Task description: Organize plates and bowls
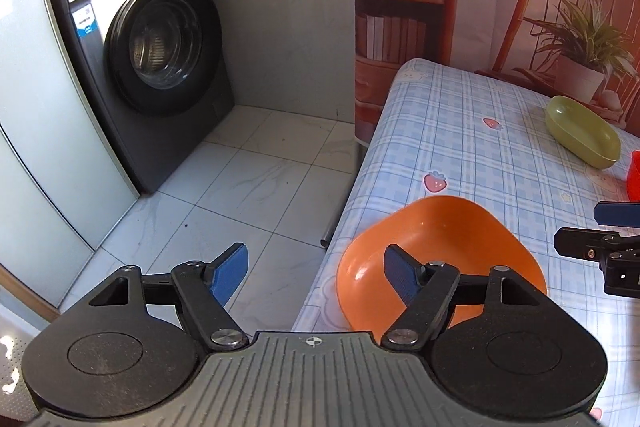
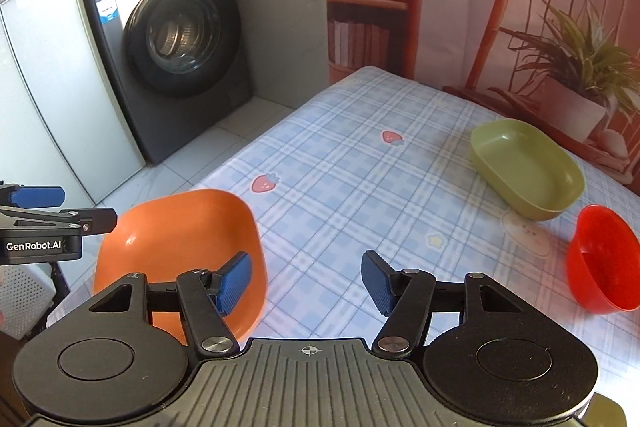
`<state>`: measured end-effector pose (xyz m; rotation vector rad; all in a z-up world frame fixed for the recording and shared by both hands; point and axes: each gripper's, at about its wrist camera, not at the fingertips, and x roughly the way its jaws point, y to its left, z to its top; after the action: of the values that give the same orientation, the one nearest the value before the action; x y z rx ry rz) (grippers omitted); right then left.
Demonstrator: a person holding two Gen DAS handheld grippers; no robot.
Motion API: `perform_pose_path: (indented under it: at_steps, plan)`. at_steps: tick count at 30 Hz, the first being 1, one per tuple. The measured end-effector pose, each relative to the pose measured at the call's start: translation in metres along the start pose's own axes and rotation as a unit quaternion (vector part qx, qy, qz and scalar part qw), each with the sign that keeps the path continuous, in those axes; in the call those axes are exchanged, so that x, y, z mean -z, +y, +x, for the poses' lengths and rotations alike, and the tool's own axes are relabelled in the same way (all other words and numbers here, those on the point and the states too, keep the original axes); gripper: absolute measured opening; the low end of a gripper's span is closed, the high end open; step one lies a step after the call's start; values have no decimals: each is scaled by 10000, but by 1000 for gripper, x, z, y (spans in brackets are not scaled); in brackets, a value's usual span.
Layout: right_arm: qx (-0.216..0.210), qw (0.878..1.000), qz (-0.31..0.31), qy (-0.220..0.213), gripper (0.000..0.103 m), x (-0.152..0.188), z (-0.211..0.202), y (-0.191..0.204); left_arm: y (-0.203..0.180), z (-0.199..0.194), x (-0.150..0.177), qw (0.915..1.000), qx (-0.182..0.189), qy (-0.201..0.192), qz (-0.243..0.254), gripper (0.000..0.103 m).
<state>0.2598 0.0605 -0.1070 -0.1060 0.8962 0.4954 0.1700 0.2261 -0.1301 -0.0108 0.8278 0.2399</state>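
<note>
An orange squarish bowl point(image 1: 440, 251) sits at the table's near left corner; it also shows in the right wrist view point(image 2: 180, 227). A green oval dish point(image 2: 528, 167) lies at the far right, also in the left wrist view point(image 1: 582, 131). A red bowl point(image 2: 602, 261) stands in front of the dish, its edge showing in the left wrist view point(image 1: 634, 175). My left gripper point(image 1: 316, 275) is open and empty, straddling the table's left edge, its right finger over the orange bowl. My right gripper point(image 2: 308, 279) is open and empty over the cloth, right of the orange bowl.
The table point(image 2: 360, 167) has a blue plaid cloth with strawberry prints. A washing machine point(image 1: 160, 47) stands on the tiled floor point(image 1: 248, 187) to the left. A printed backdrop point(image 2: 560, 27) with a chair and plant hangs behind the table.
</note>
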Motion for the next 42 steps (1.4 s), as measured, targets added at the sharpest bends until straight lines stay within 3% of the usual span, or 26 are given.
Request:
perform_pose_path:
  at_steps: [3,6,10,13,15,18,30,36,42]
  plan:
    - [-55,9998,-66,169,45,7,10,6,2,10,9,9997,74,203,-108,73]
    - [-183,9994,-60,304,37,14,17,7,1,16,16,9992,195,313,-135,64]
    - [-336,9987,-103,356,29,20,21,7,-1,17,24,9987,276,398,-176,50]
    - [-479,9982,-87,359,23,20,19,6,-1,20,29,9983,204,469,-294,31]
    - [-592,9977,-70,329,19,21,18,5,-2,19,32,9981,297,434,-324,24]
    - [-673,9973,-35,305,11,23,15,4,-11,18,31,9986,274,432,-154,13]
    - [-506,9979,404,47,11,31,-26,-30,-46,-5,10,9989,412,183,151,11]
    - [-230,9957,890,-84,11,47,-66,-71,-90,-15,-3,9960,719,13,528,11]
    - [72,9886,1489,-226,11,74,-106,-114,-148,-28,-12,9865,1188,-191,1112,11]
